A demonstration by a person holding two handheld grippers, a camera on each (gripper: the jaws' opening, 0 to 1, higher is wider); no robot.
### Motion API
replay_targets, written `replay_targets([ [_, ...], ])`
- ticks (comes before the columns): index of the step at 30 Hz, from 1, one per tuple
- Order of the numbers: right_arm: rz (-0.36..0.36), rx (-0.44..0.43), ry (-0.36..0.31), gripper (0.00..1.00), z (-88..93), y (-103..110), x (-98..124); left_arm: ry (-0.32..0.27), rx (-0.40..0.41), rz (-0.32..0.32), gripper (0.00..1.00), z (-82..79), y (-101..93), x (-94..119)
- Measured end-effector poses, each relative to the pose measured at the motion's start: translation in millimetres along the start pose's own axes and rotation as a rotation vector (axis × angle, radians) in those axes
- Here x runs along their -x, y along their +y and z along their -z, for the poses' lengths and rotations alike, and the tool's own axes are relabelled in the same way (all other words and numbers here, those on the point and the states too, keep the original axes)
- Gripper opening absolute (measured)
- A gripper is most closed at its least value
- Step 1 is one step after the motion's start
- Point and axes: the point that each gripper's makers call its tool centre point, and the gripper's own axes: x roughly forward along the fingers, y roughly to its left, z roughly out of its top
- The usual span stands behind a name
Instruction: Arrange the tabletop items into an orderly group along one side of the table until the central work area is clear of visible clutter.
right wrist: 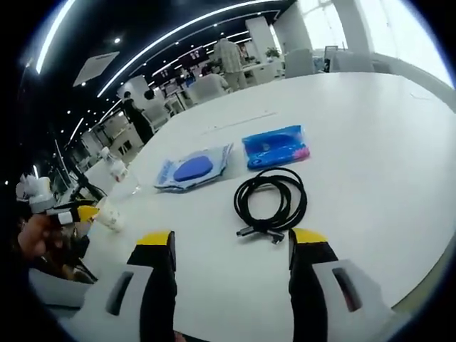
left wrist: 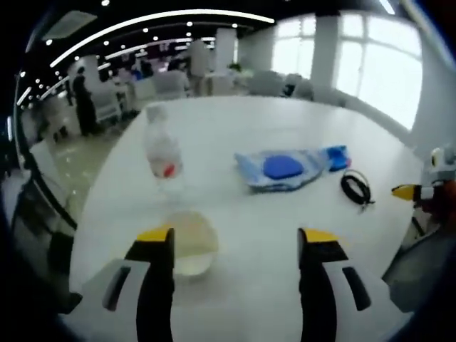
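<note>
Left gripper (left wrist: pixel 236 239) gaping wide, holding nothing, hovering over bowl (left wrist: pixel 191 244) (near table (left wrist: pixel 285 221) edge); right gripper (right wrist: pixel 231 239) likewise gaping, empty, facing coiled cable (right wrist: pixel 272 201).

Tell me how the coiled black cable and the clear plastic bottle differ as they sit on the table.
The black cable lies flat in a loose coil; the clear bottle stands upright. The cable is dark and opaque; the bottle is see-through with a red mark. The cable is nearest the right tool; the bottle lies ahead of the left tool. Both rest on the white table.

The table (right wrist: pixel 370 128) carries one clear bottle (left wrist: pixel 163 153), one cup (left wrist: pixel 191 244) and one coiled black cable (right wrist: pixel 271 201). Two blue packets (right wrist: pixel 194 168) (right wrist: pixel 276 147) lie there too.
</note>
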Motion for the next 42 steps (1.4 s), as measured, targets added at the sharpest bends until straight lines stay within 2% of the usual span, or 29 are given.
replay_targets([
  [3, -0.003, -0.001, -0.012, 0.63, -1.8, 1, -1, 0.014, -0.006, 0.015, 0.68, 2.7, 0.4, -5],
  [6, -0.007, -0.002, 0.006, 0.63, 1.4, 2, -1, 0.062, -0.035, 0.019, 0.67, 12.2, 0.9, -11],
  [9, -0.009, -0.006, 0.006, 0.63, 1.2, 2, -2, 0.093, -0.066, 0.008, 0.61, 19.3, 5.8, -15],
  [12, -0.007, -0.006, 0.007, 0.63, 1.0, 1, -1, 0.105, -0.045, 0.021, 0.6, 23.2, 6.9, -20],
  [14, -0.006, -0.009, 0.015, 0.63, 2.5, 1, -1, 0.123, -0.066, 0.024, 0.58, 26.3, 6.9, -23],
  [23, -0.004, -0.017, 0.023, 0.63, 4.2, 0, 0, 0.181, -0.11, 0.04, 0.37, 35.9, 6.8, -31],
  [26, -0.001, -0.022, 0.021, 0.63, 4.2, -1, 1, 0.204, -0.125, 0.031, 0.19, 40.6, 8.3, -32],
  [29, 0.001, -0.028, 0.017, 0.62, 3.6, -2, 1, 0.201, -0.11, 0.042, 0.13, 41.3, 7.5, -35],
  [31, 0.002, -0.033, 0.021, 0.62, 4.2, -2, 1, 0.218, -0.114, 0.049, 0.07, 44.4, 6.8, -36],
  [34, 0.003, -0.041, 0.033, 0.62, 6.8, -3, 1, 0.217, -0.123, 0.037, 0.01, 42.5, 10.1, -36],
  [42, 0.003, -0.04, 0.032, 0.62, 6.8, -3, 0, 0.221, -0.108, 0.022, 0.0, 35.4, 15.8, -37],
])
